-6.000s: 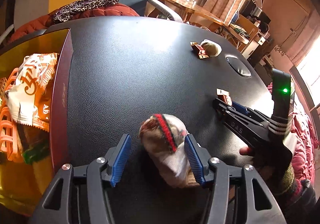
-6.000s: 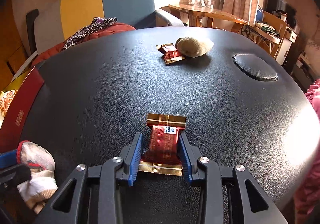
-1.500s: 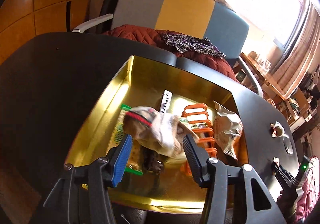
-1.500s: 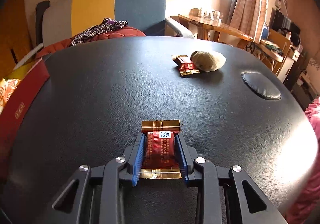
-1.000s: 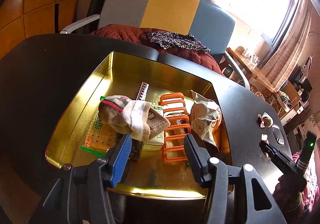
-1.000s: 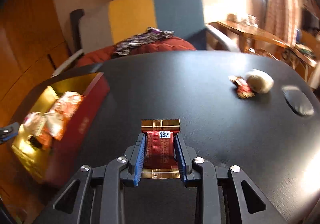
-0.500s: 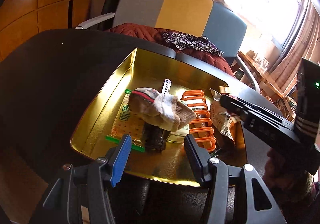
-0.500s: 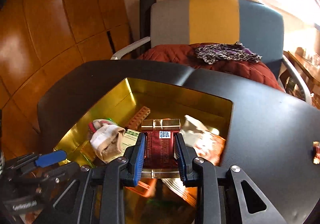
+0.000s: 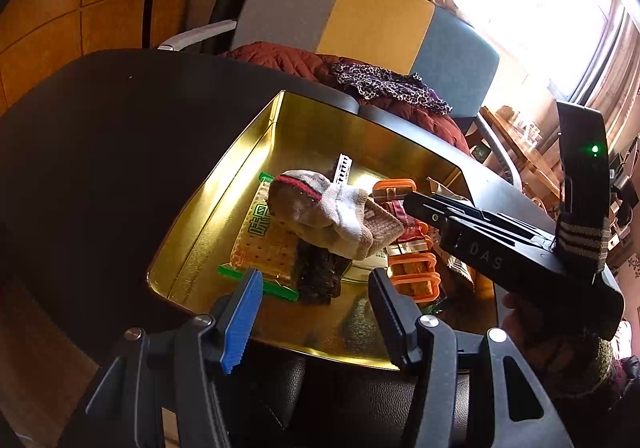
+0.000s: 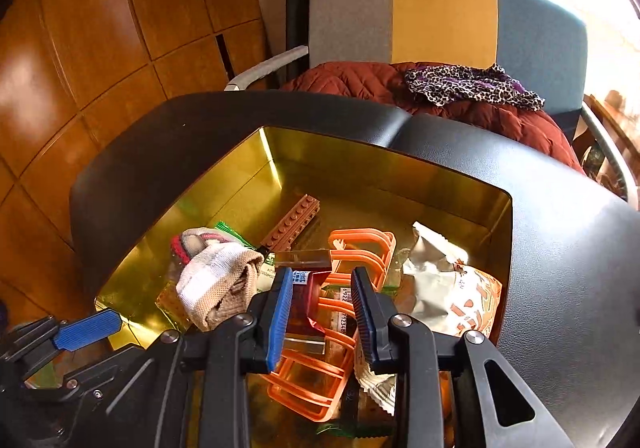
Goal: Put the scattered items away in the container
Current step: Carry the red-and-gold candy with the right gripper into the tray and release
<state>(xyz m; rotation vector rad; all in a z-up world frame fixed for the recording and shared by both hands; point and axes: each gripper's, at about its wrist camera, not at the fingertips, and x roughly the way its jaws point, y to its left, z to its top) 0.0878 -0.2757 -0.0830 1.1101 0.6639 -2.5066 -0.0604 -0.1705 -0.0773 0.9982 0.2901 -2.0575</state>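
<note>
Black padded counter [image 9: 100, 128] fills the foreground, with a striped chair [image 10: 440, 16] behind it and a gold tin [image 10: 360, 168] set on it. The tin already holds a sock [image 9: 332, 216], an orange rack [image 10: 360, 244], a crisp bag [image 10: 460, 288] and flat packets.

The right gripper [image 10: 322, 276] hangs over the middle of the tin, pointing steeply down. Its fingers have just been opening. The red candy [image 10: 306, 304] is between them but skewed, lying against the left finger, with a clear gap to the right one. I judge it released, not gripped. It sits just above the rack, beside the sock, well inside the walls.

What the coming move turns on: the candy lies straight under these fingers, its long axis roughly along them but tipped to one side, so it should drop onto the rack. The fingers probably need only spread a little more and then draw back and up, clear of the rack.

The left gripper [image 9: 316, 280] hovers at the tin's near rim, fingers wide apart and empty. The right hand is the nearer one to the candy.
</note>
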